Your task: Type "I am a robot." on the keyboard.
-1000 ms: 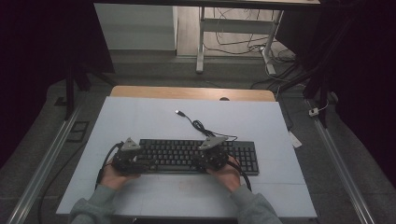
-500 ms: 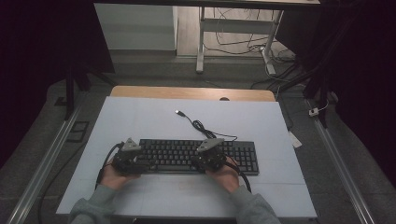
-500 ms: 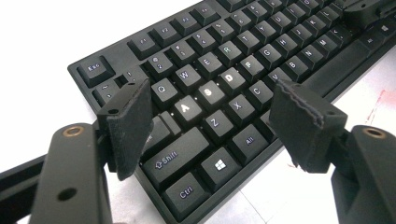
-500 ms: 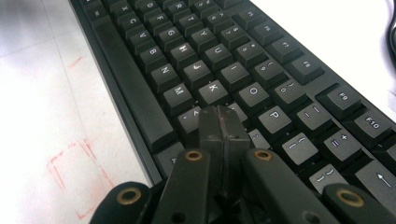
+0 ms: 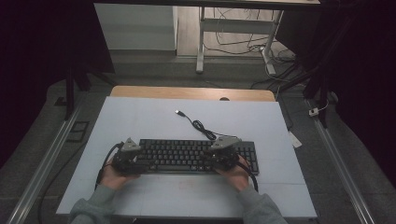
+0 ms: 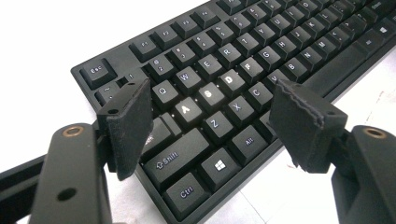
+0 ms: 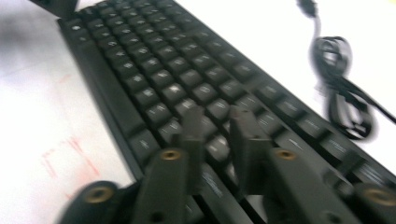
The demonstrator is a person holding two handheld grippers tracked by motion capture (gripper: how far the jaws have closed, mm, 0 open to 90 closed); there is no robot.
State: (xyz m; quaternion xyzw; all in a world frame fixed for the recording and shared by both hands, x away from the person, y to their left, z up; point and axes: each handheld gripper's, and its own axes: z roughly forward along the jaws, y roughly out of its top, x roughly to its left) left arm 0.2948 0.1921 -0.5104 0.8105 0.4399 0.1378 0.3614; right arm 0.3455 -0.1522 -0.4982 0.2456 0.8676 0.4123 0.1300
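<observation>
Keyboard [image 5: 196, 156] lies lengthwise left-right, Esc end by the spread left gripper [image 6: 212, 105]; right gripper [image 7: 217, 123] nearly clenched, empty

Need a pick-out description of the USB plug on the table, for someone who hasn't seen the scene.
Start at the pale table, then find the black keyboard near its front edge. A thin black cable runs from the keyboard's back edge toward the far side; the USB plug is the small tip at its loose end, lying alone on bare tabletop.

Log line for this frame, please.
left gripper: open, over keyboard left end | right gripper: nearly closed above keys | cable: unplugged
</observation>
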